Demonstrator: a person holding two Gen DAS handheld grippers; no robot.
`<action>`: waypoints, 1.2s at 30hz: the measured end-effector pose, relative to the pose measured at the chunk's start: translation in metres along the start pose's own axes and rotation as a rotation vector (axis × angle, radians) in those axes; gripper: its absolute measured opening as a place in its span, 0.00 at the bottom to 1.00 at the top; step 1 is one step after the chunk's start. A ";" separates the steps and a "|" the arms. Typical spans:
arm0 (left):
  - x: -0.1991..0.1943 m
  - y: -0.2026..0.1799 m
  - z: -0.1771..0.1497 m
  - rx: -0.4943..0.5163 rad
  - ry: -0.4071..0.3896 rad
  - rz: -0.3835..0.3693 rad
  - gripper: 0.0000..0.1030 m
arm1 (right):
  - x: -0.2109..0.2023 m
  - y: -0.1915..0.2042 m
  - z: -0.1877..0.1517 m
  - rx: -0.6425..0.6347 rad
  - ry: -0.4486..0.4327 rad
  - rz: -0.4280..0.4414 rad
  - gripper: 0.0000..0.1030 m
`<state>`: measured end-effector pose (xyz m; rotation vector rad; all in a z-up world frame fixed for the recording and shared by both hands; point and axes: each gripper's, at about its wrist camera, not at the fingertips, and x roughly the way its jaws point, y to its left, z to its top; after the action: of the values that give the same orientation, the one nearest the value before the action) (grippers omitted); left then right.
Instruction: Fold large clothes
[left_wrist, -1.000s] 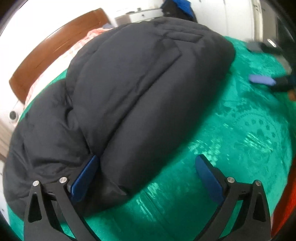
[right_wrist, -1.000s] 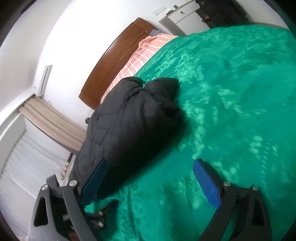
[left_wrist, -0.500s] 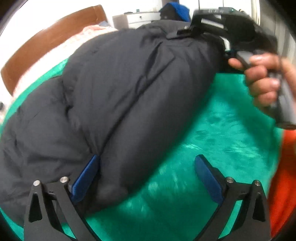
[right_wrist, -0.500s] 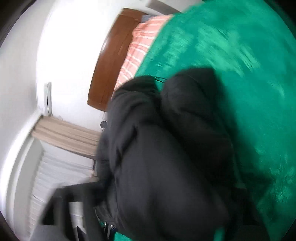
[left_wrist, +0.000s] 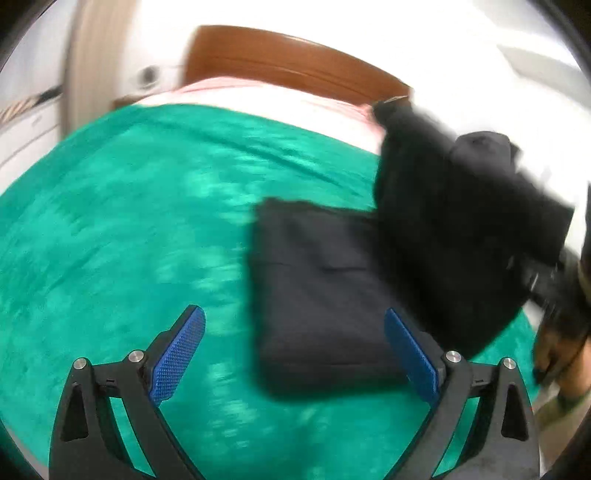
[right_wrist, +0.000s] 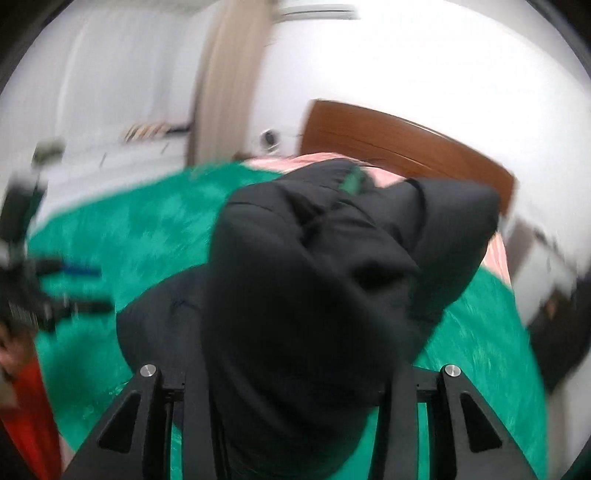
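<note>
A large black padded jacket (right_wrist: 314, 280) hangs bunched between the fingers of my right gripper (right_wrist: 295, 373). Its jaws are closing on the cloth, which hides the pads. In the left wrist view the raised bunch (left_wrist: 461, 229) hangs at the right above a flat dark folded part (left_wrist: 321, 295) that lies on the green bed cover (left_wrist: 129, 229). I cannot tell whether the two are one garment. My left gripper (left_wrist: 291, 317) is open, blue pads wide apart, with the flat part's near edge beside its right pad. All is blurred by motion.
A brown wooden headboard (left_wrist: 295, 62) and a pink striped sheet (right_wrist: 495, 254) lie at the bed's far end. White walls and a beige curtain (right_wrist: 225, 74) stand behind. A hand (left_wrist: 561, 354) shows at the right edge. Something red (right_wrist: 29, 413) sits at the lower left.
My right gripper went from open over the bed to closed on the jacket and lifted it. My left gripper drew off the jacket's edge and swung across the bed, still open.
</note>
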<state>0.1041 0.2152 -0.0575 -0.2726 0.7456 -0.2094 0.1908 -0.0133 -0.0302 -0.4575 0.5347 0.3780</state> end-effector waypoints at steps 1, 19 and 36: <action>-0.005 0.018 -0.002 -0.042 -0.005 0.018 0.95 | 0.011 0.025 0.001 -0.062 0.026 -0.001 0.41; 0.085 -0.079 0.121 0.202 0.177 -0.197 0.96 | 0.062 0.145 -0.033 -0.513 0.028 -0.163 0.53; 0.168 0.032 0.065 -0.169 0.307 -0.150 1.00 | -0.079 0.133 -0.145 -0.100 -0.002 0.155 0.91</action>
<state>0.2720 0.2087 -0.1291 -0.4648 1.0507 -0.3358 0.0097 0.0065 -0.1385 -0.5136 0.5521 0.5555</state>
